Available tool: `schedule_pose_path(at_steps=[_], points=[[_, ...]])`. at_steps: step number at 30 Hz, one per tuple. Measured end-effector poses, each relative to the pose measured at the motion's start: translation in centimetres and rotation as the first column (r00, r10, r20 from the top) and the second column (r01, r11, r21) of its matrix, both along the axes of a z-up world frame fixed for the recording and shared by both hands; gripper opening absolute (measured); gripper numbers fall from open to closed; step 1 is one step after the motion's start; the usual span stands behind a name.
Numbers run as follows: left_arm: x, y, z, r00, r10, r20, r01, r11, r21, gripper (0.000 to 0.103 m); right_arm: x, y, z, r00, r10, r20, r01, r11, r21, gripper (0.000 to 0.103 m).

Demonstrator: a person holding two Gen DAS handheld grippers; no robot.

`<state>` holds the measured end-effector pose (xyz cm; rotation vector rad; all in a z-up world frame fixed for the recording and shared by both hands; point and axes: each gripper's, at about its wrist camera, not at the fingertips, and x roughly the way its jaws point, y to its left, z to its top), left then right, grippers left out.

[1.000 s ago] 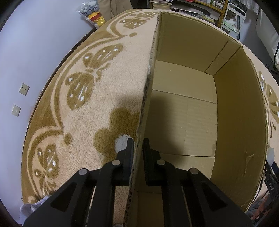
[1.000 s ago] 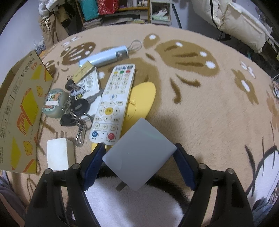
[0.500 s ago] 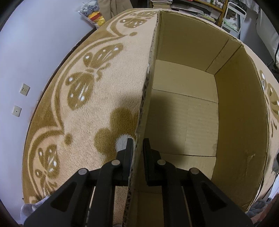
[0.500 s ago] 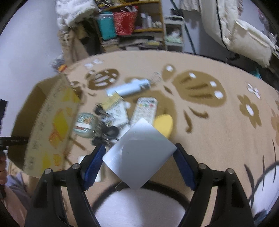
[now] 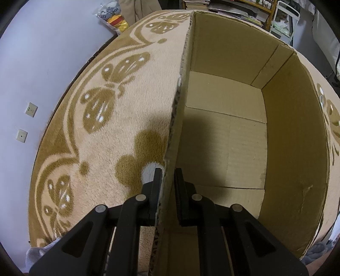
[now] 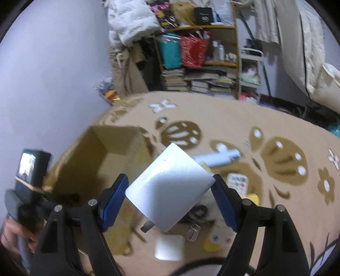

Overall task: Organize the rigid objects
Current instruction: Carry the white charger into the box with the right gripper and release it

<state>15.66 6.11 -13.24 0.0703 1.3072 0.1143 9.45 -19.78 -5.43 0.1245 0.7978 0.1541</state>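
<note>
Left wrist view
Left gripper (image 5: 167, 186): clamped on the near wall of the cardboard box (image 5: 295, 169), one black finger outside the wall and one inside.
Box interior: open at the top; only the bare flaps of its floor are seen, partly in shadow.
Carpet (image 5: 127, 102): beige with brown butterfly and flower figures, lying under the box and left of it.
Wall (image 5: 42, 63): pale, with two small socket plates (image 5: 26, 122) seen at the left.

Right wrist view
Right gripper (image 6: 170, 199): closed on a white square adapter (image 6: 170, 186), which is held by two opposite corners between the blue pads (image 6: 115, 197); a metal prong is seen at its lower edge.
Adapter position: held up above the carpet (image 6: 233, 118), just right of the open cardboard box (image 6: 119, 140), and not inside it.
Objects on the carpet: a pale blue cylindrical item (image 6: 218, 158), a white remote (image 6: 237, 183), a yellow object (image 6: 251, 199), a small white block (image 6: 169, 247) and keys (image 6: 193, 230) are seen past and beneath the adapter; much of this is blurred.
Left gripper's device (image 6: 29, 178): seen at the box's near-left edge, with a person's hand (image 6: 12, 231) below it.
Background: a crowded shelf (image 6: 199, 59) with books and bags, and a white padded jacket (image 6: 131, 19) above it.
</note>
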Motion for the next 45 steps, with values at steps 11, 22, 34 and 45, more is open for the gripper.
schedule_pose_path(at_steps=[11,22,34,45], points=[[0.0,0.1,-0.1,1.000,0.008,0.000,-0.008,1.000,-0.016,0.010,2.3,5.8,1.0,0.993,0.113,0.035,-0.115,0.992,0.055,0.084],[0.0,0.1,-0.1,1.000,0.013,-0.002,-0.013,1.000,-0.025,0.010,4.2,7.6,-1.1,0.987,0.159,-0.027,-0.158,0.986,0.055,0.084],[-0.1,-0.3,-0.2,1.000,0.008,-0.004,-0.008,1.000,0.008,0.011,5.4,9.4,-2.8,0.977,0.203,-0.061,-0.202,0.979,0.033,0.084],[-0.1,-0.5,-0.1,1.000,0.006,-0.002,-0.006,1.000,0.015,0.011,5.5,10.2,-3.0,0.979,0.200,-0.043,-0.201,0.980,-0.005,0.085]])
